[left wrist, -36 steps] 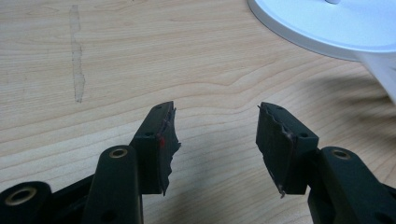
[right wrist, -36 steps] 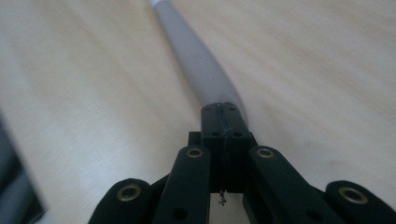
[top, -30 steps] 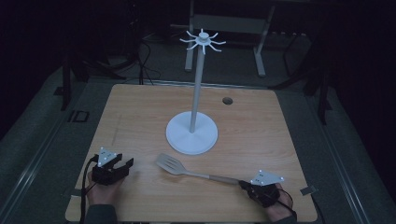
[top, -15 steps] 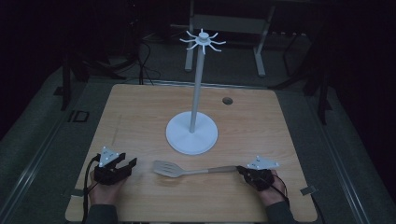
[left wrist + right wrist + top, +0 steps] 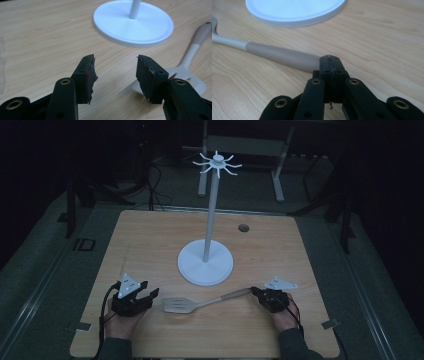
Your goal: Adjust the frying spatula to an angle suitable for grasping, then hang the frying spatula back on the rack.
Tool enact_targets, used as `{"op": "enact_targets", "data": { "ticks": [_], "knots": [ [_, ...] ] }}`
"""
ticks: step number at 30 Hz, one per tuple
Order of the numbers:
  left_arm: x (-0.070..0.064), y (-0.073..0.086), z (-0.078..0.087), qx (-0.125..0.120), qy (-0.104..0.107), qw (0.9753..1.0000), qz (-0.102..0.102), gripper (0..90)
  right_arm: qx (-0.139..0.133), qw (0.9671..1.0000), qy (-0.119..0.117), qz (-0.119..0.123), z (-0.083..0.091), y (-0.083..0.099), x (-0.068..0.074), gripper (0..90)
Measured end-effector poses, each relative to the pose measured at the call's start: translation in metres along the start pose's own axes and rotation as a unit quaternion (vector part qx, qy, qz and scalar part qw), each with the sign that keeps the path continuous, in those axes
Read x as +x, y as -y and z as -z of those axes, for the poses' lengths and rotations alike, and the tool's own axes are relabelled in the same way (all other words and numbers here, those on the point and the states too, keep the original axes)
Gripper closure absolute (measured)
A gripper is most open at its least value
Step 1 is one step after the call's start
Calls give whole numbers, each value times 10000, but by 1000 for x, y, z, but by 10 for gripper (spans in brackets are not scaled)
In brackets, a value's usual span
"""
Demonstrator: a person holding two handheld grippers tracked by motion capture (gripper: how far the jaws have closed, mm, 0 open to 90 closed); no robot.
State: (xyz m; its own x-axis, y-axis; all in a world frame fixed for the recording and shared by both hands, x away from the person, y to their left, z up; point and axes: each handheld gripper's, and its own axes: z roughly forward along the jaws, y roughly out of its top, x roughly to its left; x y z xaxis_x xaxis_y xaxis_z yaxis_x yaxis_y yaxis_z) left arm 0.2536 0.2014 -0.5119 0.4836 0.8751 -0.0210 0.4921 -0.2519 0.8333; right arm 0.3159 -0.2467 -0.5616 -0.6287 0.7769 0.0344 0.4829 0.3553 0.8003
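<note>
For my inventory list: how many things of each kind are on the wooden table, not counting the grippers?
Hook stand, white: 1
Spatula, pale with a greyish handle: 1
Total: 2

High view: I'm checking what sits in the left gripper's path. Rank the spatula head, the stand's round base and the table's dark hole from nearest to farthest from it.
From the left gripper:
1. Spatula head, just beside it, toward the table's middle.
2. Stand's round base, farther in, mid-table.
3. Dark hole, near the far edge.
</note>
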Motion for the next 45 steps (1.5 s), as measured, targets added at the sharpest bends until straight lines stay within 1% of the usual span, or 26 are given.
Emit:
{"op": "enact_targets", "data": {
  "ticks": [2,5,8,9,10,11,14,17,19,20,22,23,25,27,29,31,34,40,43,45],
  "knots": [
    [-4,-4,0,-20,56,10000,-43,495,-116,9999,12,-97,6,-1,-3,870],
    [-9,-12,-1,-40,136,9999,-26,492,-224,9994,51,-258,13,-1,-9,829],
    [-12,-18,-3,-14,193,9998,-9,485,-261,9987,60,-444,17,1,-15,774],
    [-12,-18,-3,-14,193,9998,-9,483,-261,9987,60,-444,17,1,-15,774],
    [-14,-23,-5,-3,235,9997,-36,483,-268,9985,76,-468,18,2,-16,759],
    [-14,-25,-5,-25,260,9997,-32,479,-300,9980,133,-549,21,2,-20,711],
    [-15,-30,-4,-19,327,9995,-18,479,-314,9972,219,-645,24,4,-26,670],
    [-17,-34,-5,-23,375,9993,-57,479,-289,9966,294,-718,28,5,-32,625],
    [-18,-36,-6,-32,404,9992,-55,478,-246,9966,426,-660,30,6,-35,612],
    [-19,-38,-6,-23,409,9991,-77,478,-245,9965,452,-657,32,6,-37,611],
    [-20,-41,-7,-12,431,9990,-92,478,-266,9962,445,-695,35,6,-40,612],
    [-20,-42,-7,7,447,9989,-114,475,-262,9964,468,-656,36,7,-41,613],
    [-22,-46,-9,65,457,9988,-178,476,-245,9964,469,-669,38,8,-43,612],
    [-23,-47,-9,63,466,9987,-188,478,-242,9964,481,-661,39,8,-45,607],
    [-26,-51,-11,71,513,9983,-258,479,-257,9961,489,-692,41,9,-48,592],
    [-30,-55,-14,99,564,9978,-336,480,-270,9961,526,-659,42,10,-52,572],
    [-32,-59,-17,136,603,9974,-369,482,-274,9958,540,-681,43,11,-54,561],
    [-39,-70,-26,247,817,9953,-454,488,-274,9951,615,-722,45,15,-61,545],
    [-44,-76,-32,348,840,9938,-637,489,-275,9949,629,-740,46,16,-62,541],
    [-47,-79,-36,389,873,9930,-692,493,-255,9951,631,-714,45,17,-63,542]
  ]
}}
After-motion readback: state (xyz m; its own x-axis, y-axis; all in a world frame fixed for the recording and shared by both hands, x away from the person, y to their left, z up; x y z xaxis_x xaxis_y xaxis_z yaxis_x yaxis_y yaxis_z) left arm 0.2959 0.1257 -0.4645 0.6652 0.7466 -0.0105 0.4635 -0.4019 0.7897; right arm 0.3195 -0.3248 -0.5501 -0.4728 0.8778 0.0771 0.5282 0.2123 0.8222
